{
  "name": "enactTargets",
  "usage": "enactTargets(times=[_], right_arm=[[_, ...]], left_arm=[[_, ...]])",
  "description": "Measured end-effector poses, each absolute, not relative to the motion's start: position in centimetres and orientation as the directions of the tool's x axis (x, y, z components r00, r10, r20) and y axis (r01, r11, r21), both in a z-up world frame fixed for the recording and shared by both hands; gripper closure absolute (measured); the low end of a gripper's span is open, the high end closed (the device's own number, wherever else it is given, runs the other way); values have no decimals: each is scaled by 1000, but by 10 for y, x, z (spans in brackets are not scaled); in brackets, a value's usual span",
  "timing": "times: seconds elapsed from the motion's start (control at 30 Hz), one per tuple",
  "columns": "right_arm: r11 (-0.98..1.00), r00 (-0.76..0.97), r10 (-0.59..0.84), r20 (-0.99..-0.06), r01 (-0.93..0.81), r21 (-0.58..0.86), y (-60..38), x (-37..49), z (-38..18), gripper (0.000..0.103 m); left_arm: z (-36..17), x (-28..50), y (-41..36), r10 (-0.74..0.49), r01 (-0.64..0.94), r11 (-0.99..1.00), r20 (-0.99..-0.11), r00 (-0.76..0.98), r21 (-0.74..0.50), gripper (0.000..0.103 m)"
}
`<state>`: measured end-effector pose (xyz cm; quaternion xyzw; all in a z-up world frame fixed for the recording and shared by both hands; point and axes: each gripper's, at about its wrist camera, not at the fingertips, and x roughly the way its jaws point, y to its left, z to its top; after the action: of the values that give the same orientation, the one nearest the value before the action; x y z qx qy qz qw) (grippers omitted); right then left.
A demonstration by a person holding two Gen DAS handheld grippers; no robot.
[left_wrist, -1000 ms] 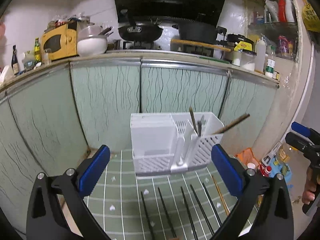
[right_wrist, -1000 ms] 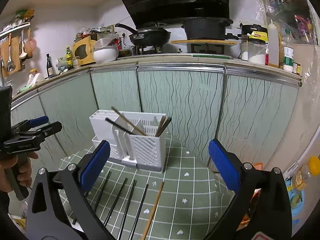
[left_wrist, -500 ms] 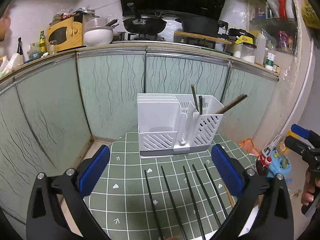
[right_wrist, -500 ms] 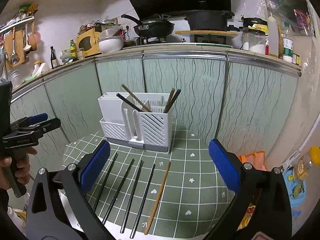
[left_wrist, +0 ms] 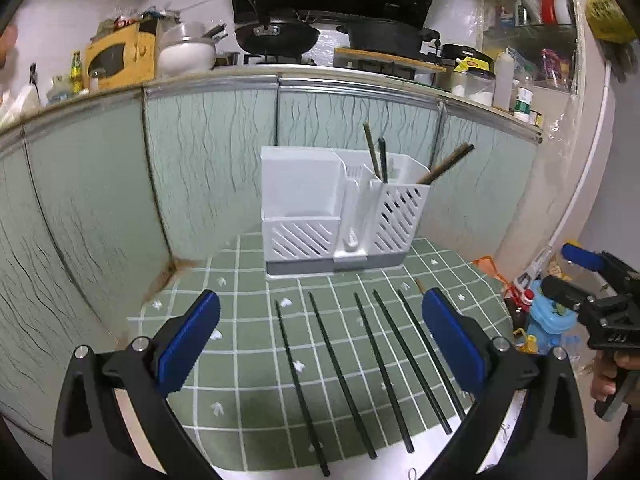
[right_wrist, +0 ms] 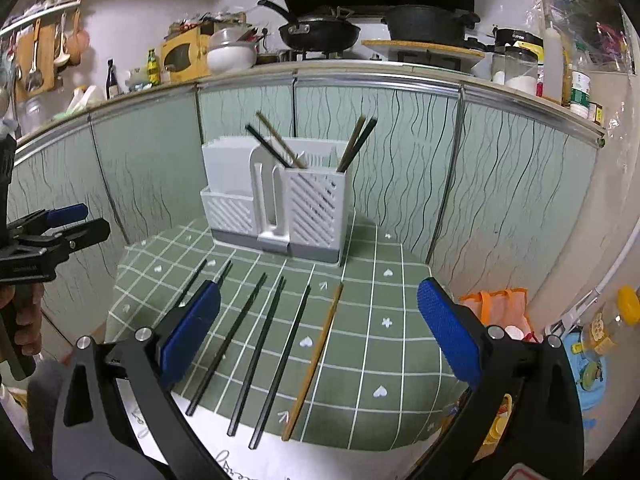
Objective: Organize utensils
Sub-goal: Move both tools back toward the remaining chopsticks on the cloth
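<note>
A white utensil holder [left_wrist: 304, 216] [right_wrist: 240, 184] stands at the back of a green checked mat [left_wrist: 240, 320] [right_wrist: 380, 340]. Several chopsticks [left_wrist: 374, 156] [right_wrist: 356, 144] lean in its right compartment. Several black chopsticks [left_wrist: 340, 372] [right_wrist: 256, 352] lie side by side on the mat, with a wooden chopstick [right_wrist: 314, 360] at their right end. My left gripper [left_wrist: 320, 298] hovers open over the mat's front, holding nothing. My right gripper [right_wrist: 320, 288] is open and empty too, above the right chopsticks. Each gripper shows at the edge of the other's view, held in a hand.
Green-patterned cabinet fronts [left_wrist: 200, 160] close in the mat at the back and left. The counter above carries pans [right_wrist: 320, 32], a yellow microwave [left_wrist: 120, 56] and jars. An orange bag [right_wrist: 492, 304] and bottles and toys [left_wrist: 548, 316] lie low on the right. The mat's white table edge [right_wrist: 180, 440] runs along the front.
Both views have tipped down toward the mat, so the holder sits higher in frame and the loose chopsticks show at full length. Both grippers have stayed open and empty.
</note>
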<state>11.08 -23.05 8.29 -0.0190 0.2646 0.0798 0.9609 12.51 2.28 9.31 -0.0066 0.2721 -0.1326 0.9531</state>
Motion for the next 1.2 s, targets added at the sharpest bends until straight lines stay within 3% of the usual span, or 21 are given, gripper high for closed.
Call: enactTargets(times=[0.53,0.97,1.2], right_arm=[[981,795,135,-591,-193,-36,-217,103,25,8],[993,760,61,-647,-109,-35,-219,98,-26,9],[998,715,48,-698,-70,-4,-224,102,-53,26]], left_arm=[[29,106,23,-213,239,971,-537,816,-21,5],[-13,90,31,-134,172,985,-560,818,16,5],[-42,82,24,-62,130,989,-592,804,73,7]])
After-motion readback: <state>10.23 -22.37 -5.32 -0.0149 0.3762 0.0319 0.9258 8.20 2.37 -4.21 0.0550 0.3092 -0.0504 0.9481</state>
